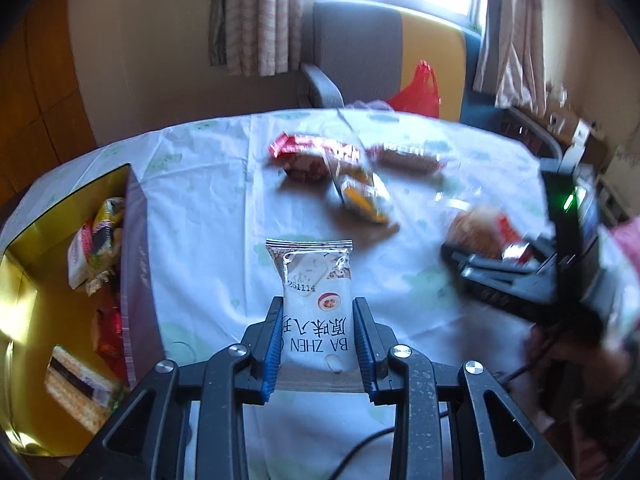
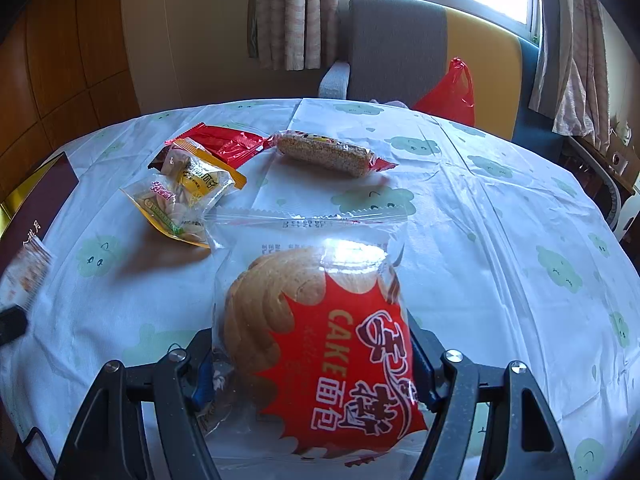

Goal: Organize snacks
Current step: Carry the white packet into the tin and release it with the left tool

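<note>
L tongs point(image 1: 318, 340) clenched on white BA ZHEN snack pkt point(image 1: 316, 300), pkt held clear above the desk point(image 1: 200, 200). Gold-lined box point(image 1: 24, 280) to L of L tongs, several snacks inside. R tongs point(image 2: 312, 360) grasping clear cake bread bag point(image 2: 320, 340), wide grip. Ahead of R tongs on desk: sesame bar point(image 2: 326, 154), red wrapper point(image 2: 224, 142), two yellow-edged pkts point(image 2: 188, 196)

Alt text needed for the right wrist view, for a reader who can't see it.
The right gripper grips a bagged cake bun over a cloud-print tablecloth. Further back lie a sesame bar, a red wrapper and two small yellow-trimmed snack packs; a chair stands under the window.
</note>
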